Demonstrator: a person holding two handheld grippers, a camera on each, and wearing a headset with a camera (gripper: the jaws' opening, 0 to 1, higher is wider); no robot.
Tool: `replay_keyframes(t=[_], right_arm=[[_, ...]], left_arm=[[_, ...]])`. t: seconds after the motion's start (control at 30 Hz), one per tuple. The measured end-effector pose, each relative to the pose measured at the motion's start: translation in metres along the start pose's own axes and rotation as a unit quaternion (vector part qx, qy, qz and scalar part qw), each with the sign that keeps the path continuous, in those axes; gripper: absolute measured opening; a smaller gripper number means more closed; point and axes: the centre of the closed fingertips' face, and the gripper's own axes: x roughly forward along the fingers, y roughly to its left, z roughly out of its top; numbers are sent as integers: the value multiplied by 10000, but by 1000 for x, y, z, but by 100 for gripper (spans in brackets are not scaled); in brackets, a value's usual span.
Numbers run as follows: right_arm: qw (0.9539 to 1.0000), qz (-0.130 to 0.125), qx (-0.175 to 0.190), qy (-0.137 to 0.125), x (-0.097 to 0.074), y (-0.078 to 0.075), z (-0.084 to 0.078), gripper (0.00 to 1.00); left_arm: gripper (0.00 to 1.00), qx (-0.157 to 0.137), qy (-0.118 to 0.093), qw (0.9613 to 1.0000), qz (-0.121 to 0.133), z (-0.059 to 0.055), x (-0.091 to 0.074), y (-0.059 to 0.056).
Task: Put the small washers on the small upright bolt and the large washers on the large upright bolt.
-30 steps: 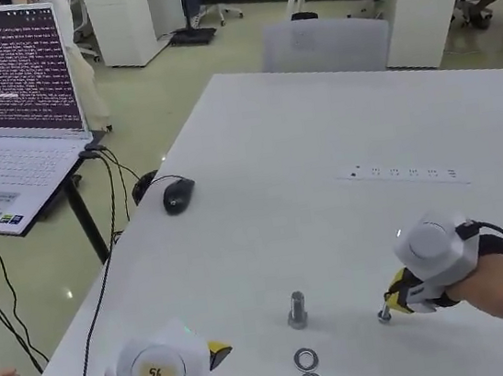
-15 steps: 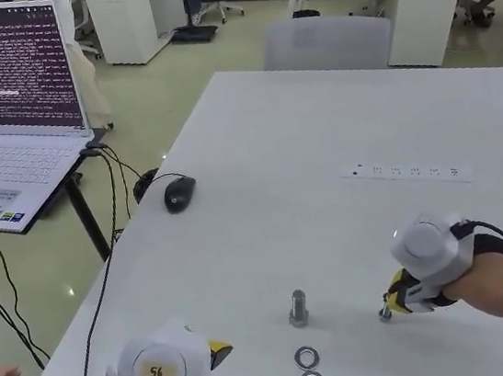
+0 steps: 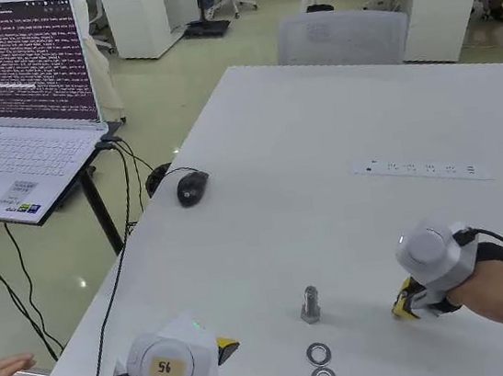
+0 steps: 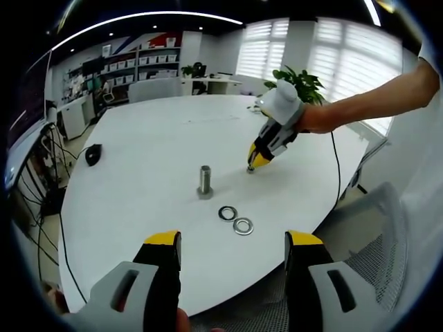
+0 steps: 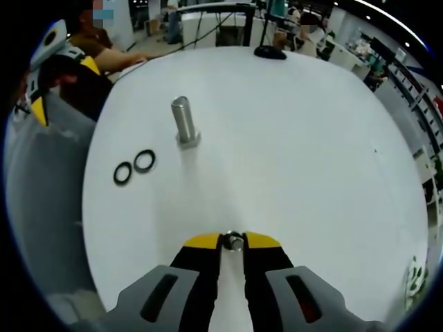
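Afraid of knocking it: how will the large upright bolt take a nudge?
The large upright bolt stands on its head, so a high nudge probably tips it. Looks metal: likely heavy, and may roll once down.

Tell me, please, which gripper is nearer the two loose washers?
Left. The left gripper is open beside the washers; the right gripper, shut on the small bolt, is farther off on their other side.

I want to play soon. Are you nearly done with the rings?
Not yet. The big bolt stands bare, and two washers lie on the table beside it. The right gripper pinches a small metal piece, maybe the small bolt. The left gripper is open. No washer is on yet.
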Motion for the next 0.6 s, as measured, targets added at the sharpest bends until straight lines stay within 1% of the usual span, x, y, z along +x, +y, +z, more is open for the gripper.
replay_keyframes(t=[0.1, 0.27, 0.5, 0.6], right_arm=[[10000, 16, 17, 10, 4, 0, 1, 13], [10000, 40, 1, 1, 3, 4, 2, 16], [9999, -21, -48, -95, -7, 4, 5, 18], [9997, -55, -130, -187, -13, 5, 9, 19]], left_arm=[[60, -14, 1, 10000, 23, -1, -1, 2], [60, -22, -8, 10000, 53, -1, -3, 4], [60, -13, -9, 10000, 49, -1, -4, 3], [60, -3, -17, 10000, 37, 0, -3, 2]])
